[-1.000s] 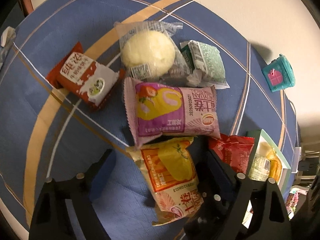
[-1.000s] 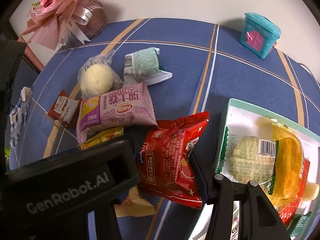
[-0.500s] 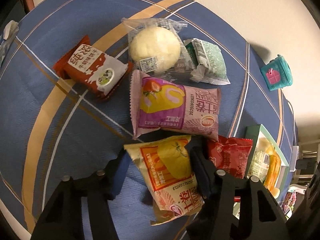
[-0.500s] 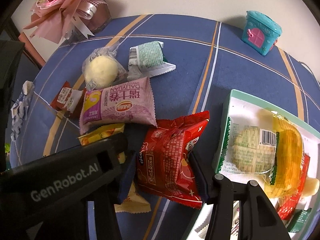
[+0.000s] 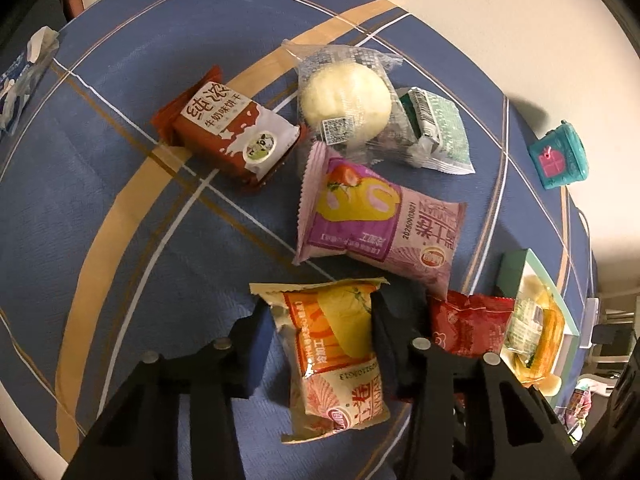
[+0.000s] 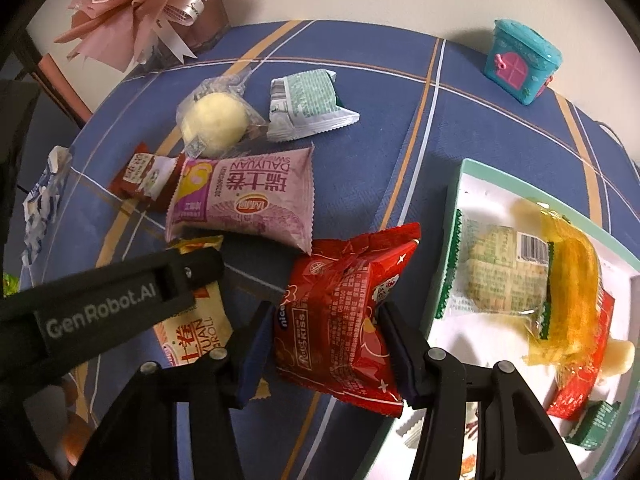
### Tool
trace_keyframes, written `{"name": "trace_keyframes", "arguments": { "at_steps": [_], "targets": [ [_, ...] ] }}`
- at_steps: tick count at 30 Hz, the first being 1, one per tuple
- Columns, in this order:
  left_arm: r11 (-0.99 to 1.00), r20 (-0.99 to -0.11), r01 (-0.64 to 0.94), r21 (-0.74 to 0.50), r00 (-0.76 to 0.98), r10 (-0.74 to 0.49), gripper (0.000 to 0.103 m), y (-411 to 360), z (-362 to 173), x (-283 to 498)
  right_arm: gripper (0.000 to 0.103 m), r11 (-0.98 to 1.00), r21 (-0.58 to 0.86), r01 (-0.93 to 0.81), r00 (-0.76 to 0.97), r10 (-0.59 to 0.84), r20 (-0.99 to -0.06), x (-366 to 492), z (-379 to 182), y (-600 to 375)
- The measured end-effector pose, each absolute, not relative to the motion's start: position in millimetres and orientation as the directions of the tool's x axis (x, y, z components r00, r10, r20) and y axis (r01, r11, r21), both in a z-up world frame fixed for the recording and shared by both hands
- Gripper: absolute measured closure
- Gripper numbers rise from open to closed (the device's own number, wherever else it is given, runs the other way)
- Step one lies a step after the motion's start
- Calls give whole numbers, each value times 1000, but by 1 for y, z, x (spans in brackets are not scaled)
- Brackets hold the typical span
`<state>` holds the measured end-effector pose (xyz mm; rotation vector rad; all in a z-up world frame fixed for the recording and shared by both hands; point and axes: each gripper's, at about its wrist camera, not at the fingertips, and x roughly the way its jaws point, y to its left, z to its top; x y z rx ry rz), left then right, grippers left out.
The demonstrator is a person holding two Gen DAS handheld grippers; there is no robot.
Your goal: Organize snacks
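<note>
My left gripper (image 5: 320, 336) is shut on an orange-yellow roll packet (image 5: 334, 356) and holds it above the blue cloth. My right gripper (image 6: 326, 344) is shut on a red snack bag (image 6: 344, 316), lifted next to the white tray (image 6: 472, 184) with a mint rim. On the cloth lie a purple roll packet (image 5: 380, 224), a round white bun in clear wrap (image 5: 346, 100), a green-white packet (image 5: 436, 130) and a brown milk-biscuit packet (image 5: 232, 132). The tray holds several wrapped snacks (image 6: 508, 276).
A teal toy house (image 6: 520, 60) stands at the table's far right edge by the wall. A pink bouquet (image 6: 140, 8) stands at the far left. A blue-white wrapper (image 6: 40, 200) lies at the left edge. The left gripper's arm (image 6: 100, 304) crosses the right wrist view.
My left gripper has closed on the orange-yellow packet and lifted back from the pile. My right gripper has risen a little with the red bag held.
</note>
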<state>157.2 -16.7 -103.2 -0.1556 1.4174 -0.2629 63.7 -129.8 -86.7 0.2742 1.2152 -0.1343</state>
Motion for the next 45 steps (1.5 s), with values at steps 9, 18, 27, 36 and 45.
{"name": "trace_keyframes", "arguments": {
  "at_steps": [9,18,27,36,45],
  "targets": [
    [947,-933,105,-303,170,-317,63,-9,-82,147,50,934,191,301,373,69,-925,47,-75,-135],
    [928,-897,134,-348,242,-371,64,-5,-34,136,50,922,210,326,448,45,-893,26,-39,-145],
    [910,-855,172,-377,312,-413,64,-7,6,122,50,897,227,380,517,-3,-856,-11,1,-163],
    [900,-840,225,-372,331,-430,64,-25,20,108,50,839,225,495,503,-66,-862,-36,7,-205],
    [878,-843,321,-355,296,-449,64,-63,24,81,50,732,226,643,464,-137,-875,-72,0,-270]
  ]
}}
